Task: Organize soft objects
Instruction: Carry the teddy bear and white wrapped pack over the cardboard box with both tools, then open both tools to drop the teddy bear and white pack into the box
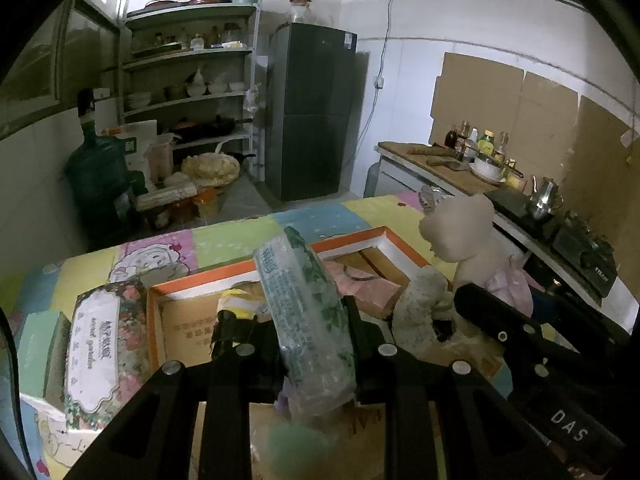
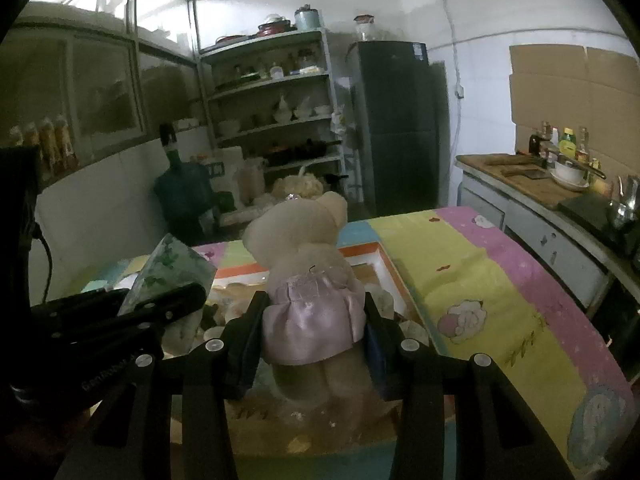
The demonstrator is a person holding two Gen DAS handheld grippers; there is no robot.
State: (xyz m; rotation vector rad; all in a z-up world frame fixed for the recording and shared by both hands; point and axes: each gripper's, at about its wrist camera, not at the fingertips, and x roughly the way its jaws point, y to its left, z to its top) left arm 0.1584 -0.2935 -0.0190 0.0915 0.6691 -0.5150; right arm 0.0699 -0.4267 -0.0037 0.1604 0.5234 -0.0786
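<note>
My left gripper (image 1: 290,316) is shut on a green-printed tissue pack (image 1: 308,316) and holds it tilted above an open cardboard box with an orange rim (image 1: 240,270). My right gripper (image 2: 312,308) is shut on a beige teddy bear in a pink satin skirt (image 2: 308,280), upright over the same box (image 2: 384,258). The bear also shows in the left wrist view (image 1: 464,232), and the tissue pack in the right wrist view (image 2: 168,268). Inside the box lie a pink item (image 1: 360,280) and a grey plush toy (image 1: 420,304).
A floral tissue pack (image 1: 102,344) and a pale green pack (image 1: 38,344) lie left of the box on the patchwork tablecloth (image 2: 500,288). Behind stand shelves (image 1: 192,80), a fridge (image 1: 312,112), a water jug (image 1: 96,168). A kitchen counter (image 1: 460,172) runs along the right.
</note>
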